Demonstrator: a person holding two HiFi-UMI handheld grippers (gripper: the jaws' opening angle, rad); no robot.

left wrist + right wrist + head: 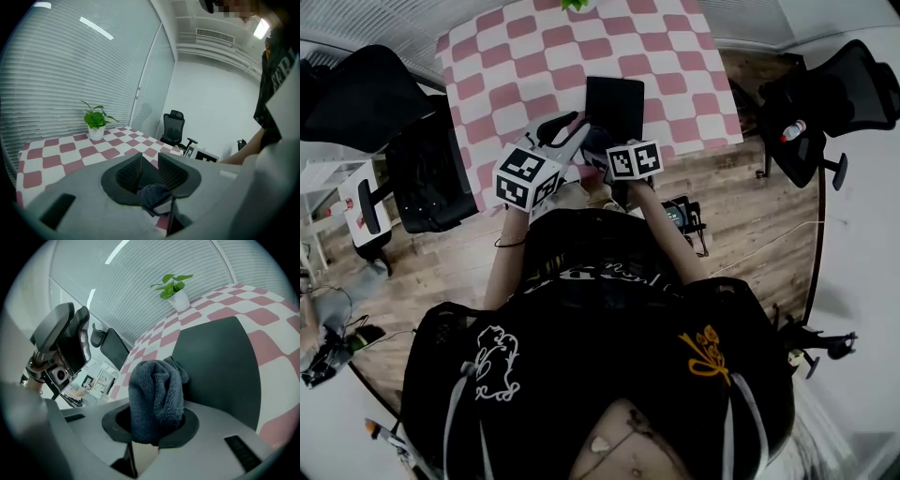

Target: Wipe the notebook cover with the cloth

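While the dark grey cloth (157, 394) is clamped between the jaws of the right gripper (154, 422), its bunched upper part is seen standing up out of them, and the jaw pads are covered by it. The cloth is held over the near edge of the table (516, 56), which is covered in a pink and white check.

The notebook (220, 366) is laid flat and closed on the table, by the middle of that near edge, with its plain dark cover turned up. In the right gripper view the cloth is seen just beside the near left corner of the notebook. Whether the two are touching cannot be told.

The left gripper (150, 160) is held just to the left of the right one, also at the near edge. Its jaws are set apart with a narrow gap, and nothing is gripped between them. A lump of the cloth is seen low down by the roots of these jaws, but it is not pinched by them.

A potted plant (96, 122) is set at the far edge of the table. A black office chair (366, 94) is stood off the left edge of the table, and a second chair (834, 94) off the right edge, on the wooden floor (750, 216).
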